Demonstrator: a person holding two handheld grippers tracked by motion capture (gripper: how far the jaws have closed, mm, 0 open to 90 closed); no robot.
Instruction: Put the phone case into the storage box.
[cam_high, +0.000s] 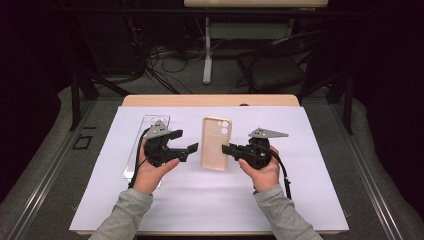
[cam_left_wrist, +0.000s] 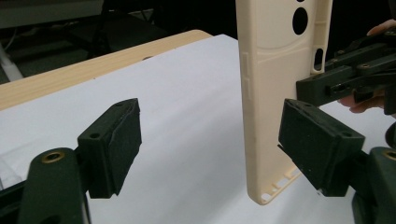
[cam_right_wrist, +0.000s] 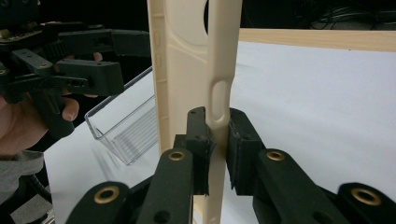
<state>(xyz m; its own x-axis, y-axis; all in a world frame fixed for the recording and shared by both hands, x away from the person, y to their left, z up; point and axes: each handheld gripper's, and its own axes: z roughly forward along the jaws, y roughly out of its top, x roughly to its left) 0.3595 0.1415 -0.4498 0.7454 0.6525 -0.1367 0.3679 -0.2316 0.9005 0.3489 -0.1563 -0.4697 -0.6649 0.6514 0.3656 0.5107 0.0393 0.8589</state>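
Phone case (cam_high: 216, 143) in beige sits at the middle of your white sheet (cam_high: 300, 190), seen from the high view between your two grippers. Your left gripper (cam_high: 186, 141) is just left of it with its jaws spread apart and nothing between them. Your right gripper (cam_high: 225, 149) meets the case's right edge, jaws closed on that edge. A clear plastic tray (cam_high: 145, 127) lies behind your left hand (cam_high: 150, 172), close to the sheet's left side. Beyond the wooden table edge (cam_high: 210, 100) you have a chair (cam_high: 272, 70) and loose cables (cam_high: 165, 55) on the floor, well apart from the work.

From the left gripper view, your two pads (cam_left_wrist: 114, 144) stand wide; the case (cam_left_wrist: 275, 84) is beside the right-hand pad, not pressed by it, and bare sheet (cam_left_wrist: 187, 116) lies between the pads. Your right gripper (cam_left_wrist: 306, 91) clamps the case's far edge.

From the right gripper view, your pads (cam_right_wrist: 198, 149) squeeze the thin side wall of the case (cam_right_wrist: 187, 70) near an oval cutout. The case blocks part of your left gripper (cam_right_wrist: 123, 58); the tray (cam_right_wrist: 126, 128) is below it.
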